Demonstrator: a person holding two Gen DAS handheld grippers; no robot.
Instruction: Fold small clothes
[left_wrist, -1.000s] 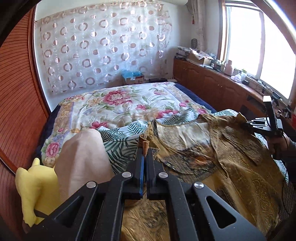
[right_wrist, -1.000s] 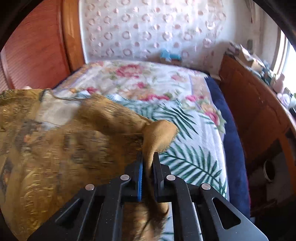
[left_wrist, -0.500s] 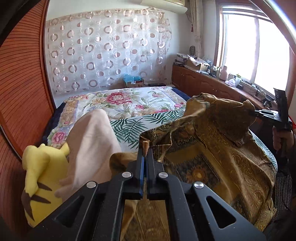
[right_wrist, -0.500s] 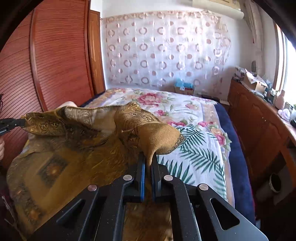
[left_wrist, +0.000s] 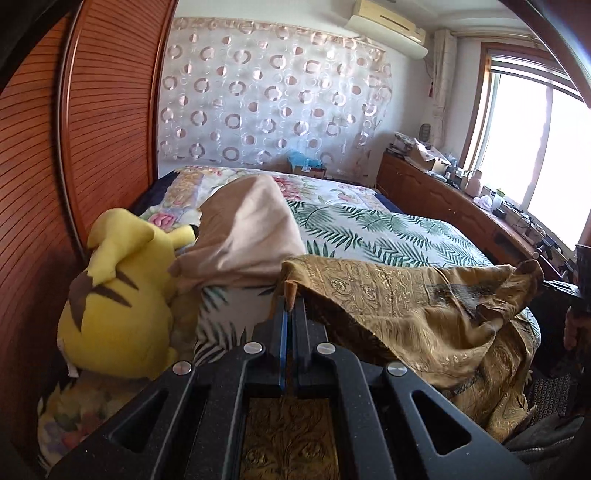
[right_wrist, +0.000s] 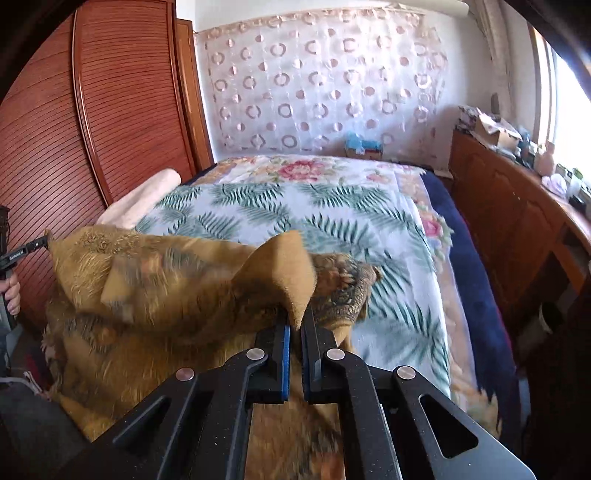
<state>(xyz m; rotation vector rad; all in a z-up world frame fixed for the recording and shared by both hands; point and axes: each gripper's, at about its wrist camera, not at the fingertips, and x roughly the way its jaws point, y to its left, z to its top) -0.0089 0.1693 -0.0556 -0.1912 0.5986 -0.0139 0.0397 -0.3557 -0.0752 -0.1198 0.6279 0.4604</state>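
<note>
Bed (right_wrist: 332, 206) with palm-print sheet filled mid-frame. Gold brocade garment (left_wrist: 424, 306) hung stretched over its near edge, lower right in the left view, lower left in the right. Yellow plush (left_wrist: 114, 295) sat at left. Left gripper (left_wrist: 290, 306) was clamped on one corner, right gripper (right_wrist: 295, 325) on another. Fabric looked light, limp, slippery: hold at hems and corners.

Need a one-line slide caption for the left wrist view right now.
Left gripper shut on a corner of the gold patterned garment, stretched above the palm-leaf bedspread beside a yellow plush toy.
</note>
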